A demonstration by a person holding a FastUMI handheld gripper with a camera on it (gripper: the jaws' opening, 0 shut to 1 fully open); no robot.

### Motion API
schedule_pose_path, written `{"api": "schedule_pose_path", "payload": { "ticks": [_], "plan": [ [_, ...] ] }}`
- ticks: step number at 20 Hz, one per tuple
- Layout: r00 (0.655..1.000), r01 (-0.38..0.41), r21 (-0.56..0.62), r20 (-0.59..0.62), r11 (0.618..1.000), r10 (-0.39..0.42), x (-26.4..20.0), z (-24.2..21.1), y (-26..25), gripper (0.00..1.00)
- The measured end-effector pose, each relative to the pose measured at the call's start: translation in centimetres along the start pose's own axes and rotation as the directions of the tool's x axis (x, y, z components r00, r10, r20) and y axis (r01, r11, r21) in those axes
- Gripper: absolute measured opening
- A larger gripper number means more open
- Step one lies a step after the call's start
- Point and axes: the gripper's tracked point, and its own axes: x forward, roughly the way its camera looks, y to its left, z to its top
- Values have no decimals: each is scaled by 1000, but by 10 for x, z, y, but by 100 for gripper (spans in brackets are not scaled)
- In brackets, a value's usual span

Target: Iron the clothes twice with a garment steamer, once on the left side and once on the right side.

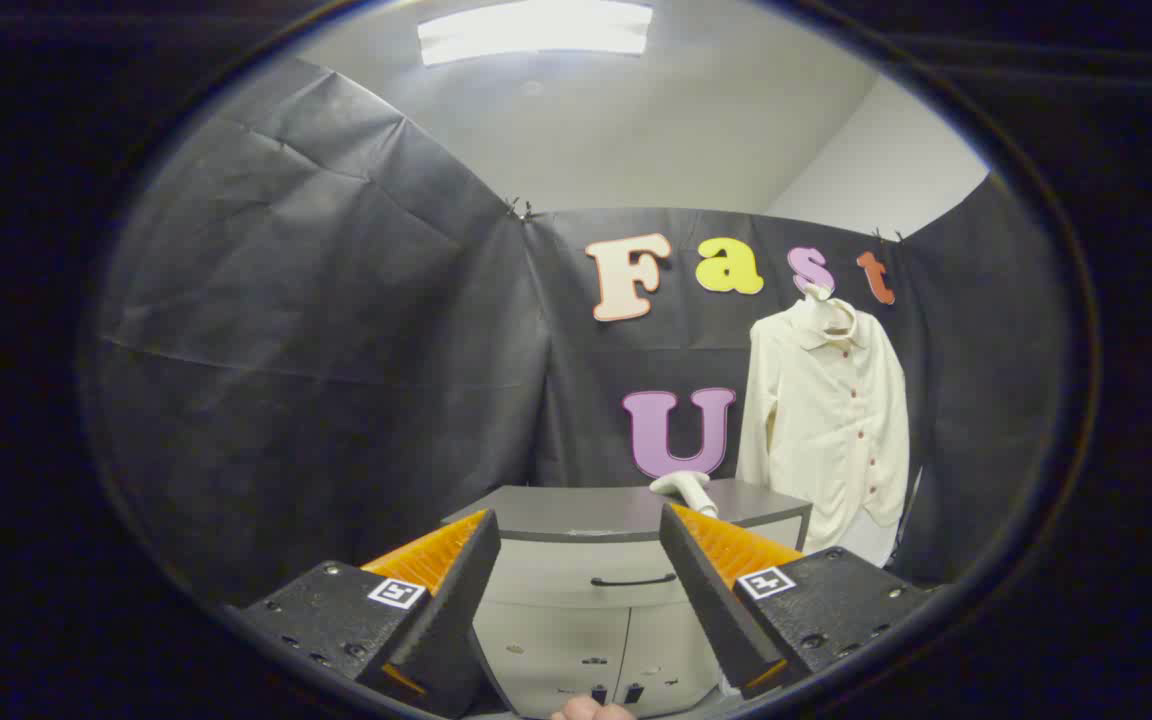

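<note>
A cream long-sleeved shirt (829,420) with dark buttons hangs on a hanger against the booth's back wall, to the right of the cabinet. A white garment steamer (684,487) lies on the grey cabinet top (576,508), near its right end. My gripper (580,522) is open, well short of the cabinet, with nothing between its fingers. The steamer sits beyond the right fingertip (678,518); its lower part is hidden behind that finger.
The cabinet (591,610) has a drawer with a dark handle (633,580) and two doors below. Black cloth walls close the booth on the left, back and right. A bit of a hand (591,710) shows below the fingers.
</note>
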Motion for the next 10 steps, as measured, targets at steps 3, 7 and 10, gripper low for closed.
{"api": "schedule_pose_path", "payload": {
  "ticks": [3, 7, 10],
  "plan": [
    [1000, 5, -4, 4, 1000, -5, -1, -1, -4, 97],
    [1000, 8, -11, 13, 1000, -8, -3, 0, -4, 98],
    [1000, 11, -16, 5, 1000, -11, -3, -3, -6, 98]
  ]
}}
